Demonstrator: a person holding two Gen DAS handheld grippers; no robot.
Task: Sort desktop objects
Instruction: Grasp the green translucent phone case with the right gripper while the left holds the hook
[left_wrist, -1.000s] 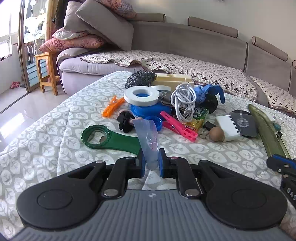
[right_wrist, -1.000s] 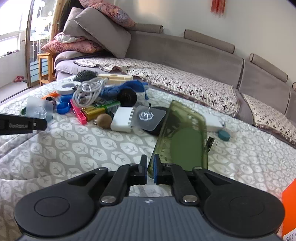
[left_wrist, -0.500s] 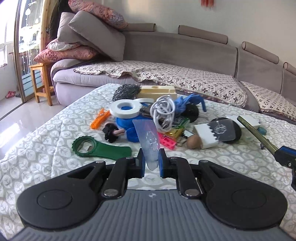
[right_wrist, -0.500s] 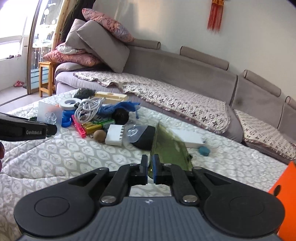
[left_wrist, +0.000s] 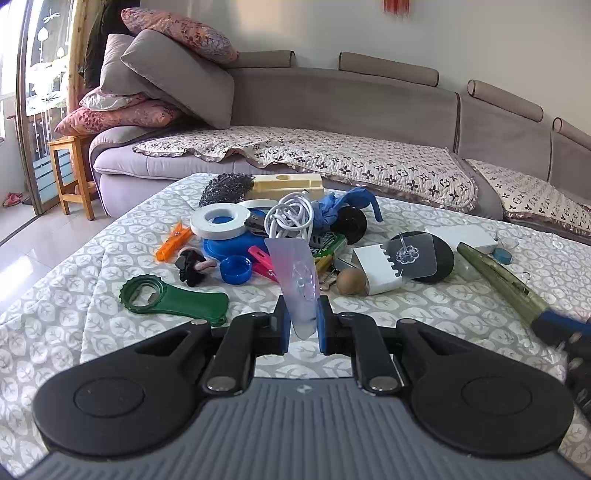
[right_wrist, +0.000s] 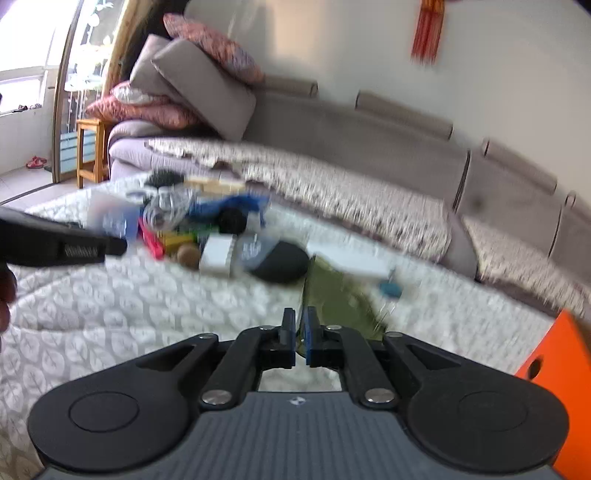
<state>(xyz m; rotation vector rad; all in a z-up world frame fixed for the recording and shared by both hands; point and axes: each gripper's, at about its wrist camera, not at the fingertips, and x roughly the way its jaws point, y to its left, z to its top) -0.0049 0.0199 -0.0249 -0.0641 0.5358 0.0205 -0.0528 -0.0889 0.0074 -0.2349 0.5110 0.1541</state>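
We are holding two things clear of the quilted table (left_wrist: 74, 325). The left hand-held gripper (left_wrist: 302, 325) is pinching the lower end of a clear adhesive hook (left_wrist: 295, 280), whose long axis is running up and away from the pads, leaning slightly left. The right hand-held gripper (right_wrist: 300, 334) is clamping one end of the green phone case (right_wrist: 332, 295); its long axis is pointing forward and rightward from the pads, though this view is blurring. To carry both well, we are judging it best to keep the grips firm and the swing slow, since thin plastic held by an edge could pivot. Beyond lies the pile (left_wrist: 280, 229), and an orange bin (right_wrist: 554, 369) is showing at right, perhaps the drop point.
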